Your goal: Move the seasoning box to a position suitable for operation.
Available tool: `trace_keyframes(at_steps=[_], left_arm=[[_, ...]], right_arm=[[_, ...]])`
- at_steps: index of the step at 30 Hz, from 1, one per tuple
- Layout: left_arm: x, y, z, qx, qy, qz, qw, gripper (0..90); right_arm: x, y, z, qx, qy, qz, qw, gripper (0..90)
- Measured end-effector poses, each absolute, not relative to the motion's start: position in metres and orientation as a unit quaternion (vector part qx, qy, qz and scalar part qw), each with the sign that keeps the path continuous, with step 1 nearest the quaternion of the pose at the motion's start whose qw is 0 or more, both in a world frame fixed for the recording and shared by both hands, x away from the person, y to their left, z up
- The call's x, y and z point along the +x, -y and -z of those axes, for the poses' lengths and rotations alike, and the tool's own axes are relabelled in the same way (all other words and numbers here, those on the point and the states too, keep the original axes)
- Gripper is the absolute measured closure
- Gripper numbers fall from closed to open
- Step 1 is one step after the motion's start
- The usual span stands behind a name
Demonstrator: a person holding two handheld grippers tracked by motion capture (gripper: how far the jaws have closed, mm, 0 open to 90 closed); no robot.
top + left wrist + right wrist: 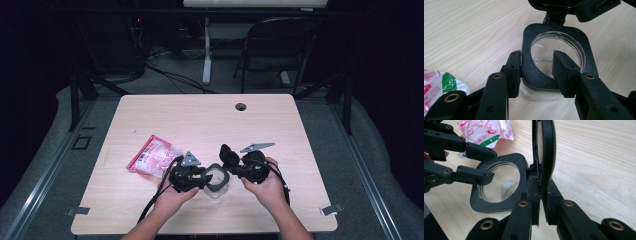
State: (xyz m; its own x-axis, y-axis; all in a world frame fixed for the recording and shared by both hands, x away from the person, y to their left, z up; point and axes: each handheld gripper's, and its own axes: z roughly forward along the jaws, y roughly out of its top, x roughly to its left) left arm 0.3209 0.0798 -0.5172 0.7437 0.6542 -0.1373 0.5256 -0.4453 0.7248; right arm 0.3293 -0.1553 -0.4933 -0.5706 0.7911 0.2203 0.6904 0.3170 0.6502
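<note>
Right gripper (539,202): jaws narrow, pinched on the raised lid (546,157) at its hinge end, lid standing upright, edge-on up the centre of the right gripper view. In the high view, right gripper (235,167) just right of centre, lower half of frame, lid (227,154) tilted up above it.

Left gripper (536,75): jaws part-way closed, astride the near edge of the jar's black collar (529,72); outer jaw flat against the collar's outside, inner jaw reaching over the glass mouth. Cannot tell whether both pads press. In the high view, left gripper (200,176) just left of centre, touching the jar (216,181).

Jar: lower centre of the high view, between both grippers, standing on the table (210,120). Clear glass body, black rounded-square collar, round mouth. Inside appears empty apart from a pale reflection or smear on the glass (507,188).

Progress, judged: lid swung up, jar held steady, opening essentially done. Left to do, judged: release the lid or fold it further back; probably filling from the packet, not yet touched.

Packet (152,156): left of the left gripper in the high view, well clear of the jar, flat on the table. Upper left of the right gripper view (486,130); lower left corner of the left gripper view (439,85).

Writing: packet printed pink and red with a green band; characters too small and blurred to read. No brand legible on jar, lid or grippers.
</note>
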Motion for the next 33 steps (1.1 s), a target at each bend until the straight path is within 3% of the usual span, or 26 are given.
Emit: trace_keyframes(at_steps=[10, 13, 18, 25, 33], left_arm=[[0.318, -0.082, 0.517, 0.844, -0.348, -0.076, 0.401, 57.9], [0.319, -0.084, 0.516, 0.842, -0.346, -0.072, 0.407, 58.3], [0.320, -0.088, 0.513, 0.835, -0.349, -0.073, 0.418, 59.6], [0.321, -0.090, 0.512, 0.837, -0.350, -0.073, 0.414, 70.6], [0.320, -0.090, 0.512, 0.839, -0.348, -0.071, 0.412, 71.2]], right_arm=[[0.338, 0.156, 0.494, 0.456, -0.809, -0.366, 0.053, 84.0], [0.337, 0.156, 0.492, 0.455, -0.807, -0.372, 0.054, 76.5], [0.332, 0.159, 0.489, 0.461, -0.801, -0.378, 0.062, 73.4], [0.326, 0.164, 0.487, 0.467, -0.797, -0.377, 0.069, 84.4], [0.329, 0.163, 0.487, 0.468, -0.797, -0.377, 0.070, 85.5]])
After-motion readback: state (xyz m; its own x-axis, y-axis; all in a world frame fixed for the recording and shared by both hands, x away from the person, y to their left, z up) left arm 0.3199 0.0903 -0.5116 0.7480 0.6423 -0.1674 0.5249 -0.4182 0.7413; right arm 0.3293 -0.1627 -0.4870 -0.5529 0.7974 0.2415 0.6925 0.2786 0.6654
